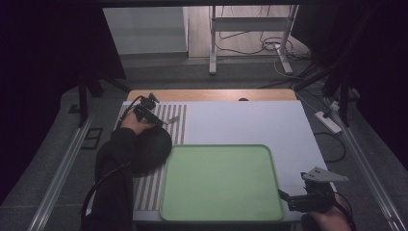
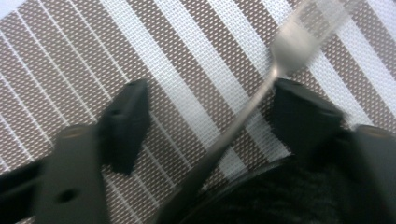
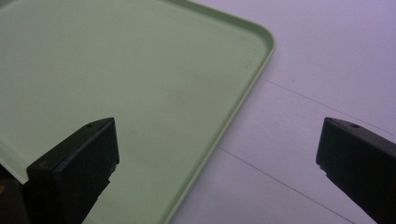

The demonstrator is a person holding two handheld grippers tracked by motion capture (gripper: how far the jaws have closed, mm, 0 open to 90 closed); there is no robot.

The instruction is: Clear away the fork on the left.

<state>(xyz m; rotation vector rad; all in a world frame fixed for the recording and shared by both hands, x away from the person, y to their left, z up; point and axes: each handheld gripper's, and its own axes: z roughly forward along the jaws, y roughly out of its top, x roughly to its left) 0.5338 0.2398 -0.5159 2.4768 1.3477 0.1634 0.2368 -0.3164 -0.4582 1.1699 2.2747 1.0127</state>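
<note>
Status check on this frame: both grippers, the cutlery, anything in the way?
Left gripper open, jaws astride silver metal fork on brown-and-white striped placemat. Right gripper open, over right rim of pale green plastic tray. Black bowl beside fork.

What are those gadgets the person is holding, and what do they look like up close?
They are hand-held grippers. The left gripper and the right gripper are black, each with two blocky, flat-faced black jaws. A black cable trails from the left one along a dark sleeve. The right one carries a grey three-cornered plate on top.
</note>
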